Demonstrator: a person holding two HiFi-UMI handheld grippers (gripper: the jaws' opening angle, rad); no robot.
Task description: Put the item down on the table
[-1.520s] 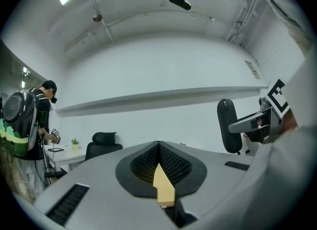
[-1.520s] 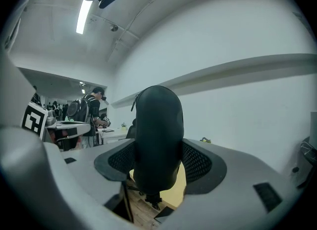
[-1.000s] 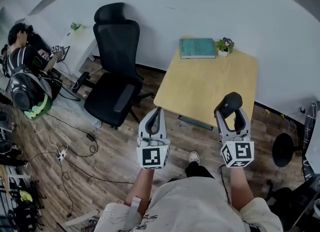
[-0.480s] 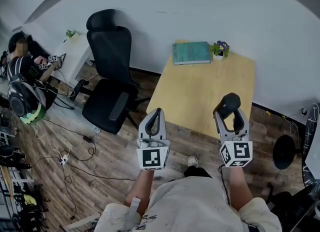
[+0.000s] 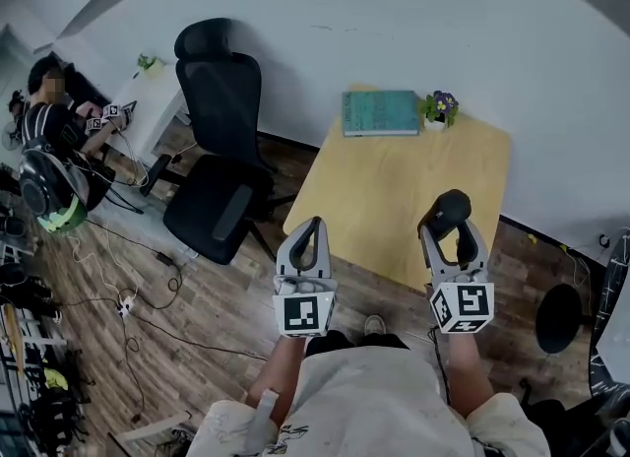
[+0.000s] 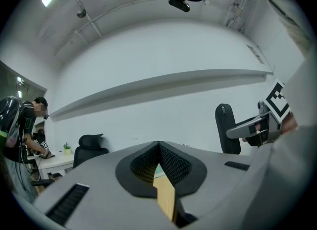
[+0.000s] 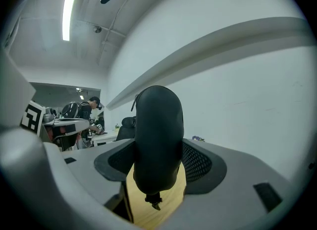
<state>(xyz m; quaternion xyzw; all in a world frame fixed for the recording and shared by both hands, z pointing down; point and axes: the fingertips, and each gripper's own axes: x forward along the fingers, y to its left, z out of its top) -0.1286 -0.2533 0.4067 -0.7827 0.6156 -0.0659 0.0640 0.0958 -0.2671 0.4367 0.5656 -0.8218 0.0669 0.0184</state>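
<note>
My right gripper (image 5: 449, 229) is shut on a black pouch-like item (image 5: 446, 212), held in the air over the near edge of the light wooden table (image 5: 394, 199). In the right gripper view the black item (image 7: 157, 140) stands upright between the jaws and a zipper pull hangs from its bottom. My left gripper (image 5: 307, 236) hovers at the table's near left corner, jaws shut with nothing between them. In the left gripper view the jaws meet at the tip (image 6: 159, 144), and the black item (image 6: 227, 129) shows off to the right.
A teal book (image 5: 380, 112) and a small potted plant (image 5: 439, 106) lie at the table's far edge by the white wall. A black office chair (image 5: 224, 140) stands left of the table. A seated person (image 5: 49, 120) works at a white desk far left. Cables run over the wooden floor.
The view has shifted a little, so the table sits slightly closer under both grippers. The right gripper still holds the black item, the left stays shut.
</note>
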